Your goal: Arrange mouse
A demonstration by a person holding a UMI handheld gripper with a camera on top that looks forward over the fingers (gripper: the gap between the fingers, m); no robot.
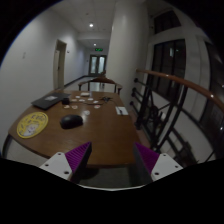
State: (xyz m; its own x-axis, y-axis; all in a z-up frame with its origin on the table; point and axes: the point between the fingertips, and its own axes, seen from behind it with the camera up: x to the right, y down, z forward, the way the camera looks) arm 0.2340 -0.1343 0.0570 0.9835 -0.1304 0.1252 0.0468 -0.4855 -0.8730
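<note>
We look out along the gripper [113,160], its two fingers spread wide apart at the bottom of the frame with nothing between them, each showing a purple pad [75,156] on its inner face. The fingers hang over the near edge of a long brown wooden table [100,135] that runs away from us through the middle of the frame.

The small black computer mouse [71,121] sits on the tabletop left of centre, well beyond the fingertips and apart from them. Just to its left, near the table's left edge, lies a round yellow disc with dark markings [32,124]. Farther back on the left we see a dark flat rectangular object [46,101]; what it is we cannot tell. Several small items [88,98] cluster at the far end of the table, too small to make out, and a small white flat piece [122,110] rests near the right edge.

To the right of the table stands a dark metal railing topped by a wooden handrail [178,82]. In the upper centre a white-walled corridor [97,55] recedes to a doorway under ceiling lights.
</note>
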